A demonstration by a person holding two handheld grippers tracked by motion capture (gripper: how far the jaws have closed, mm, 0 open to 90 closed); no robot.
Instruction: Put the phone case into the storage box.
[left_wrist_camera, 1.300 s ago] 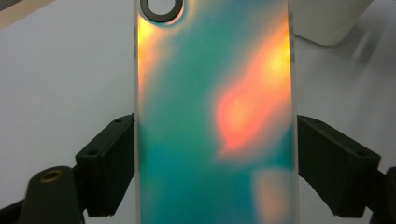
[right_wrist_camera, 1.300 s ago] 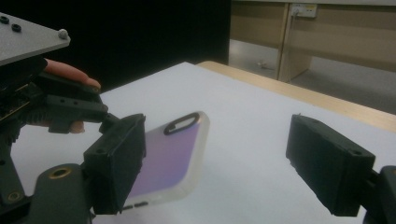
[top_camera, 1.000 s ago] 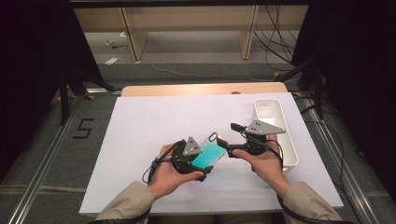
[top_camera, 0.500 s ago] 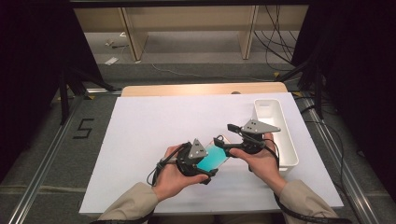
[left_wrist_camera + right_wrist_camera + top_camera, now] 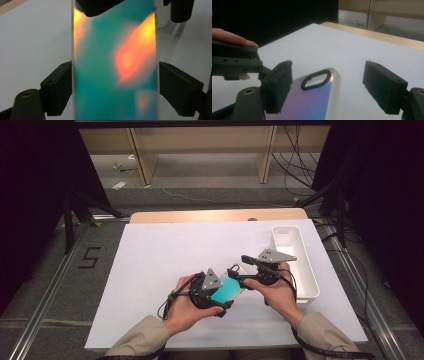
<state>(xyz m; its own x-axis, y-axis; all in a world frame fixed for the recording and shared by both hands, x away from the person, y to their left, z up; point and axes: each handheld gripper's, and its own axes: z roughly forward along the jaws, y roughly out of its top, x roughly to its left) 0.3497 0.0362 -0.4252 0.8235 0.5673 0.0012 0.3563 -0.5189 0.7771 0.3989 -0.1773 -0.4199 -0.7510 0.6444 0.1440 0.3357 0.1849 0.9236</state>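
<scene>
The phone case, an iridescent teal shell with a dark-rimmed camera cutout, is held above the tabletop between the two hands. The left hand-held gripper is clamped across its width, pads pressing on the two long edges, with the case running straight out ahead of it. The right hand-held gripper faces the far end of the case, the end with the cutout; its jaws stand fairly wide and have just been closing, with the case's corner lying between them, close to or touching the nearer pad and well apart from the other, so I judge it not yet gripped. The case looks light and thin, probably a glossy plastic shell that flexes a little when squeezed across its open width, and its slick, rounded edges could slide out of a shallow pinch. The safest hold seems to be across the long edges, as the left one has it, or well in from the end, clear of the weaker rim around the cutout. A white bin sits just beyond the right hand-held gripper.
</scene>
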